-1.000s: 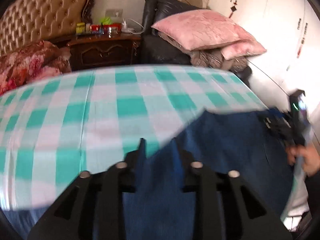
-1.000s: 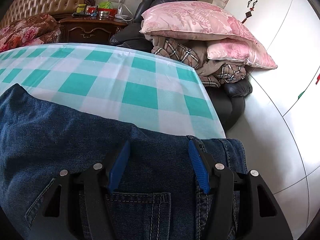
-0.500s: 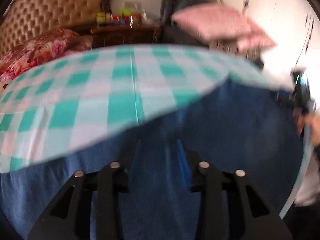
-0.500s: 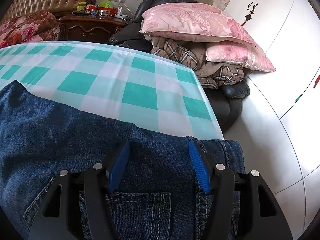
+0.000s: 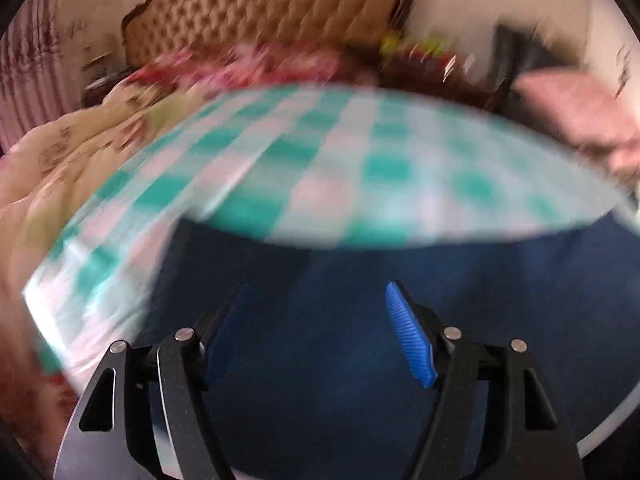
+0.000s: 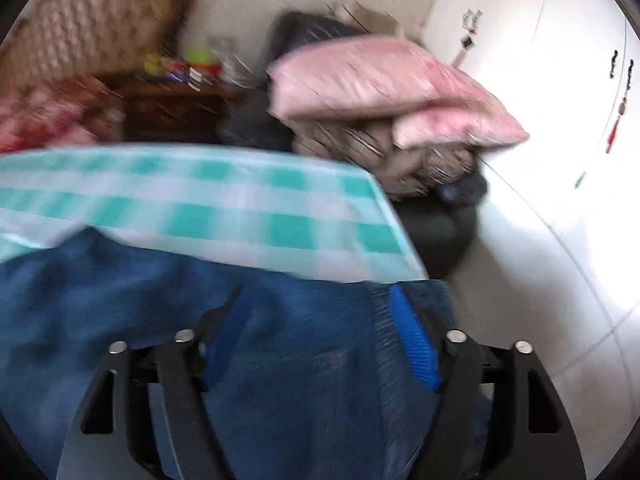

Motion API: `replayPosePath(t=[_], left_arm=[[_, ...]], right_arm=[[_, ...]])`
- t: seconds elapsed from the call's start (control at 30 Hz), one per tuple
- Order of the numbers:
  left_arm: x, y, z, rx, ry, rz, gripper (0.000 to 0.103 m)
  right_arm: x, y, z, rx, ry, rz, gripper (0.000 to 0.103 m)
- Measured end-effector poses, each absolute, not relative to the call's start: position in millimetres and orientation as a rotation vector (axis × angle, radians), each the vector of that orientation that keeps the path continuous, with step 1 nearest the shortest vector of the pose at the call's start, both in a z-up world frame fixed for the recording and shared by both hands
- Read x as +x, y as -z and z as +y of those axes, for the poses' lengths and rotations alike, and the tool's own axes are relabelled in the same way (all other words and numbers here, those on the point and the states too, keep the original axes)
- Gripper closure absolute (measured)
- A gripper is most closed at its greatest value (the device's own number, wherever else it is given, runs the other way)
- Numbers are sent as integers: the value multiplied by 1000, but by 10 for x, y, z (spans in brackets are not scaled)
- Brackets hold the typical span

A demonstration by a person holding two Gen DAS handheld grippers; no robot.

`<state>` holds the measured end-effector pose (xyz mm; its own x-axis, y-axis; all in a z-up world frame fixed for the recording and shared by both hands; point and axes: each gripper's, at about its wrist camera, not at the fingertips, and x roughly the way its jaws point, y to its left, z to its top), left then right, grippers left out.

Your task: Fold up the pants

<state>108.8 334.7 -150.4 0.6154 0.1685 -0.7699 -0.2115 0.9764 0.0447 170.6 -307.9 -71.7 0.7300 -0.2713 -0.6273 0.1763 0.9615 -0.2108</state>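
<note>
Off to the left a cream floral quilt [image 5: 60,168] lies heaped against the tufted headboard [image 5: 272,4], with a red flowered cushion [image 5: 248,64] beside it, all smeared by motion blur. In front of them stretches the tabletop under a teal-and-white checked cloth [image 5: 360,152], and the blue jeans [image 5: 320,360] lie spread over its near part, reaching right to the edge. The left gripper [image 5: 316,320] hangs above the denim with its fingers [image 5: 408,340] spread and still widening; the jeans lie beneath the gap, and no cloth is pinched between the blue ribbed pads. Further right, the right gripper [image 6: 316,324] is over the jeans [image 6: 280,360] by the corner of the checked cloth [image 6: 240,204], its fingers [image 6: 412,340] likewise spread and opening, the fabric below them but not gripped as far as the blur lets me see. Behind it stands a dark wooden nightstand [image 6: 176,112] with small bright clutter on top, then a black armchair [image 6: 432,224] piled with plaid bedding [image 6: 360,148] and two pink pillows [image 6: 380,80], and at the far right white wardrobe doors [image 6: 560,80].
</note>
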Motion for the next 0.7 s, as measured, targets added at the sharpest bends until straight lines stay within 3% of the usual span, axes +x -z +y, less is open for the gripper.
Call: replayPosePath(t=[0.17, 0.23, 0.37, 0.53, 0.6, 0.67, 0.7], left_arm=[[606, 1335, 4286, -220, -574, 792, 34], [385, 1175, 4357, -236, -586, 738, 44], [219, 1106, 3760, -146, -279, 717, 48], [313, 1535, 3351, 16, -211, 857, 45], [312, 1607, 3529, -6, -281, 863, 62], [275, 1499, 3633, -77, -310, 847, 60], [247, 1443, 3600, -35, -377, 837, 48]], right_arm=[[1128, 723, -2572, -92, 136, 735, 27], [970, 817, -2447, -83, 120, 768, 28], [847, 1017, -2452, 4, 154, 843, 28], [813, 1175, -2516, 79, 173, 898, 28], [796, 1225, -2529, 74, 190, 909, 27], [786, 1285, -2560, 70, 196, 929, 26], [785, 1326, -2578, 73, 204, 942, 26]])
